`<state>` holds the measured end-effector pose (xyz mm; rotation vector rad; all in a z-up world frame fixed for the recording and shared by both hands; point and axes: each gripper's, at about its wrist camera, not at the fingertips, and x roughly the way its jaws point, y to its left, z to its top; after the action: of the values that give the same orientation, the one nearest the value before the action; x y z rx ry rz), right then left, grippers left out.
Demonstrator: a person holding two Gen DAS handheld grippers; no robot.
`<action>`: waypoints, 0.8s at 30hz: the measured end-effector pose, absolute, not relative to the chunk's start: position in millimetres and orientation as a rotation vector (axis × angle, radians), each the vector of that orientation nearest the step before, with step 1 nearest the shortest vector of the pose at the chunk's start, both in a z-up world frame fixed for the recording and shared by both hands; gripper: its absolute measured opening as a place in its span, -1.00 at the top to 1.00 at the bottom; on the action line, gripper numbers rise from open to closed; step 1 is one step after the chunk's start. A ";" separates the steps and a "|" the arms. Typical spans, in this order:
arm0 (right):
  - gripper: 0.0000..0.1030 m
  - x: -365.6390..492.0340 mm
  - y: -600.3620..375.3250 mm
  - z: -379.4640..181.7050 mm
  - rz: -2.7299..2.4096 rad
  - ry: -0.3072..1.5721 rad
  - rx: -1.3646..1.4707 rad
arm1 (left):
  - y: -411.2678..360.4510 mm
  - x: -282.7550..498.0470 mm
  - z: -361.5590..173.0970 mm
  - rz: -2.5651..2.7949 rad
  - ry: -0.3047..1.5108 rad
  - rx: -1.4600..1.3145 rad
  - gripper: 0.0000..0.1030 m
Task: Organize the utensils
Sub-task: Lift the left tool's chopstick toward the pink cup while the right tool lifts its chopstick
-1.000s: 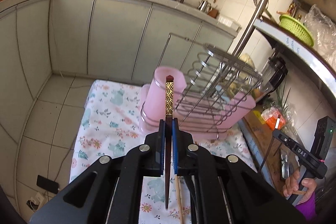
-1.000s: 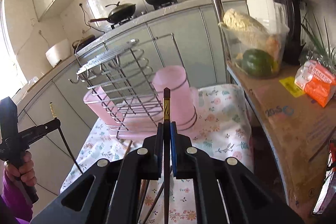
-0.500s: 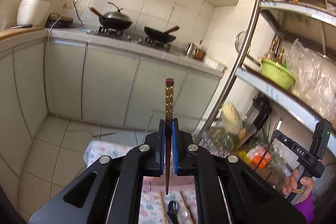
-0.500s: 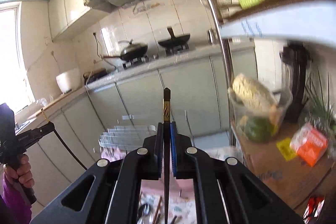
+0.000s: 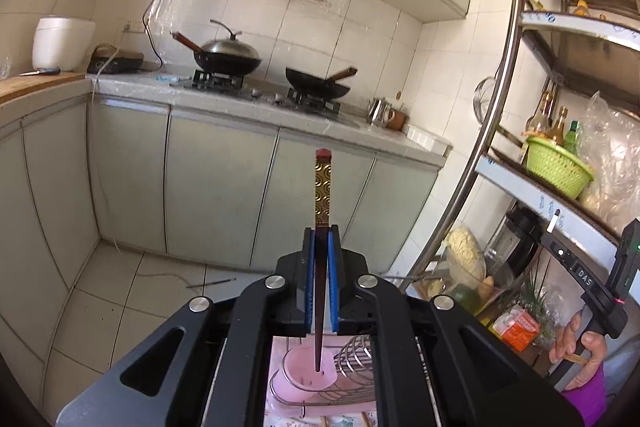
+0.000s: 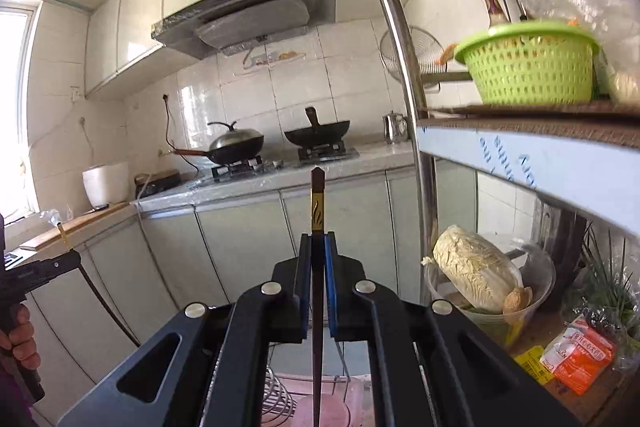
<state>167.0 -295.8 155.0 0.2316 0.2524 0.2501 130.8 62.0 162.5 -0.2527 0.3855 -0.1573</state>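
Observation:
My left gripper (image 5: pixel 320 239) is shut on a dark chopstick (image 5: pixel 322 187) with a gold spiral band and a red end, held upright. Its thin tip hangs over the pink utensil cup (image 5: pixel 308 373) of the pink dish rack (image 5: pixel 344 391) with wire plate dividers, far below. My right gripper (image 6: pixel 319 247) is shut on a second dark chopstick (image 6: pixel 317 203) with a gold flame mark, also upright. The pink cup (image 6: pixel 324 411) shows below it at the bottom edge. Each view shows the other gripper in a hand at its side, namely the right gripper (image 5: pixel 600 291) and the left gripper (image 6: pixel 24 275).
A steel shelf rack (image 5: pixel 492 131) stands on the right with a green basket (image 5: pixel 556 167), bottles, a cabbage bowl (image 6: pixel 476 275) and an orange packet (image 6: pixel 580 355). Grey cabinets and a counter with two woks (image 5: pixel 228 55) lie ahead. Loose chopsticks (image 5: pixel 362 417) lie on the floral cloth below.
Both grippers have risen and tilted up with their chopsticks still held. The pink rack dropped from mid-frame to the bottom edge, and the stove, hood and upper cabinets came into view.

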 end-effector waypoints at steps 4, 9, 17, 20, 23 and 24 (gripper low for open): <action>0.88 189.4 -291.9 125.7 0.258 0.358 0.232 | 58.3 143.5 140.5 -0.165 0.455 -0.231 0.90; 0.88 208.6 -288.2 94.7 0.269 0.475 0.234 | 58.2 160.8 110.1 -0.174 0.558 -0.241 0.90; 0.88 218.0 -281.6 72.4 0.274 0.553 0.217 | 56.0 183.5 77.2 -0.154 0.648 -0.244 0.90; 0.88 218.7 -278.8 68.0 0.278 0.567 0.206 | 55.3 187.2 69.8 -0.150 0.667 -0.246 0.90; 0.88 218.9 -277.9 66.7 0.278 0.571 0.205 | 54.0 189.7 68.0 -0.141 0.663 -0.242 0.90; 0.88 219.1 -277.5 67.2 0.278 0.577 0.208 | 54.7 190.6 67.9 -0.142 0.665 -0.250 0.90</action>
<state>219.1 -277.5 67.2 0.2078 0.5769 0.2783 190.6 54.7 67.9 -0.2500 0.6654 -0.1421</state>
